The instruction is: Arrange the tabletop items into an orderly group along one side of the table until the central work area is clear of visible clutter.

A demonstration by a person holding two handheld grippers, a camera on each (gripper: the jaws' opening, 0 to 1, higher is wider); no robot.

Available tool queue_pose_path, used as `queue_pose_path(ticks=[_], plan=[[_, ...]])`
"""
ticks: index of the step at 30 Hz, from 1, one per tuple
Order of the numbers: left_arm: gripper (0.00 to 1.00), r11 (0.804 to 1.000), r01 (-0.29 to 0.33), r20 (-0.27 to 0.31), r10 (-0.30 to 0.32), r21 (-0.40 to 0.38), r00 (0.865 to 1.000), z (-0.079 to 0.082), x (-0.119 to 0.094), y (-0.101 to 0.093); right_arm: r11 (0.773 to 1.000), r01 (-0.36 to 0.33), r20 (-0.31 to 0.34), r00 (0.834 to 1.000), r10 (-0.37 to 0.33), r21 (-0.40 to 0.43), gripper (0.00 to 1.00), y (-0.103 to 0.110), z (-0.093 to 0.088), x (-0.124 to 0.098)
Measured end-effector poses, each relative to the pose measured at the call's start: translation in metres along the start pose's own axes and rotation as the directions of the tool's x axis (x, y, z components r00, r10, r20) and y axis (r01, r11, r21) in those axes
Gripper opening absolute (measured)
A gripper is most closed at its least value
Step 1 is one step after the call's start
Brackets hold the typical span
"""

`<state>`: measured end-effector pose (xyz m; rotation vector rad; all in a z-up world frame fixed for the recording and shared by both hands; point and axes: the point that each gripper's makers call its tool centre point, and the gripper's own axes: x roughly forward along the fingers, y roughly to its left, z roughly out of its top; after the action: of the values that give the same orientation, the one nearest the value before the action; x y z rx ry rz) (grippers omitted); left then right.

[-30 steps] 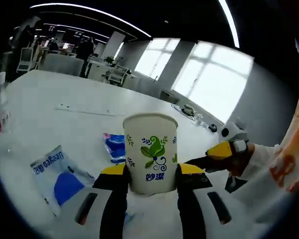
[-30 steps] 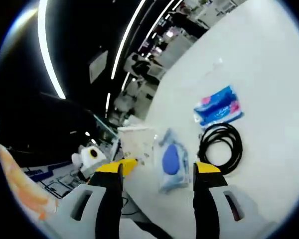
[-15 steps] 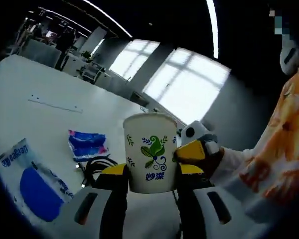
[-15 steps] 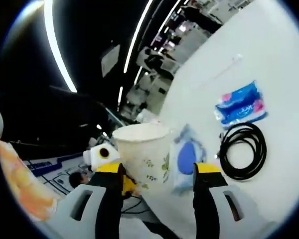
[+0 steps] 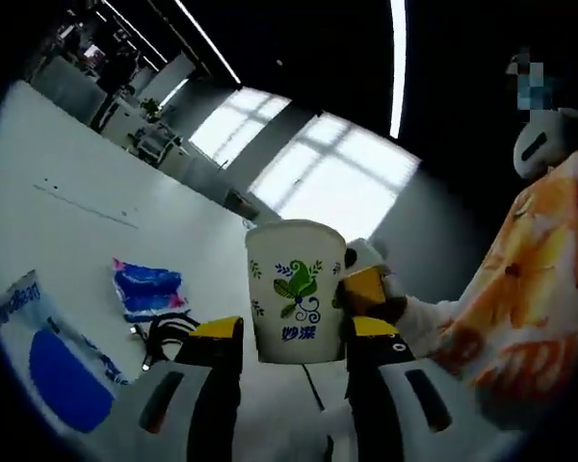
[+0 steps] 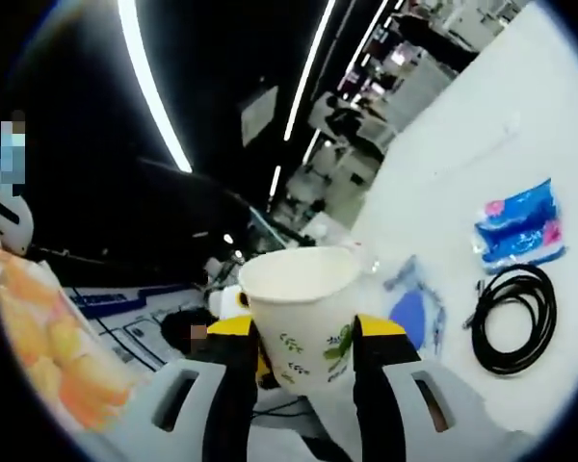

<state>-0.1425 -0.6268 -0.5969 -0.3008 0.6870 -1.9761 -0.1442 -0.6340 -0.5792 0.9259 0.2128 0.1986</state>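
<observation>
Cup upright in the air at twelve o'clock from both grippers, the left gripper clenched on its lower body, the right gripper closing round it too, above the table where cable and packets lie.

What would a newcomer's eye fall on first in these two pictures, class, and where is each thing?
First, the white paper cup with a green leaf print, held up in the middle between the jaws of both grippers. Next, on the white table beyond, a blue tissue pack beside a coiled black cable. A blue-and-white pouch lies nearer the left gripper.
</observation>
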Motion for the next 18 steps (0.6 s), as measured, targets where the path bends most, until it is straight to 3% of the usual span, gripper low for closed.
queue_pose_path(ticks=[2,5,7,9,11,12,15,18], plan=[[0.50,0.996,-0.053,-0.020,0.055,0.065,0.998,0.000,-0.007,0.009,0.998,0.058,0.016,0.998,-0.058,-0.038,0.37,-0.010,0.005,-0.004],[0.44,0.997,-0.061,0.003,0.061,0.052,0.998,0.013,-0.020,0.009,0.978,0.149,-0.034,0.987,-0.155,-0.148,0.37,-0.025,0.002,-0.013],[0.45,0.992,-0.084,0.034,0.082,0.091,0.996,0.030,-0.028,0.005,0.933,0.209,-0.082,0.967,-0.243,-0.293,0.37,-0.036,-0.004,-0.019],[0.47,0.973,-0.108,-0.019,0.114,0.202,0.993,0.036,-0.031,0.002,0.896,0.217,-0.120,0.952,-0.283,-0.387,0.37,-0.040,-0.008,-0.021],[0.44,0.944,-0.076,-0.079,0.107,0.321,0.991,0.041,-0.026,-0.010,0.889,0.202,-0.151,0.947,-0.284,-0.410,0.37,-0.040,-0.013,-0.020],[0.40,0.933,-0.024,-0.109,0.068,0.359,0.992,0.043,-0.020,-0.022,0.893,0.199,-0.151,0.948,-0.279,-0.405,0.37,-0.038,-0.013,-0.018],[0.34,0.908,0.068,-0.200,0.018,0.414,0.980,0.041,-0.003,-0.044,0.887,0.204,-0.162,0.942,-0.293,-0.415,0.37,-0.042,-0.012,-0.014],[0.35,0.897,0.095,-0.246,0.016,0.432,0.969,0.038,0.012,-0.049,0.840,0.178,-0.198,0.927,-0.318,-0.513,0.37,-0.040,-0.014,-0.010]])
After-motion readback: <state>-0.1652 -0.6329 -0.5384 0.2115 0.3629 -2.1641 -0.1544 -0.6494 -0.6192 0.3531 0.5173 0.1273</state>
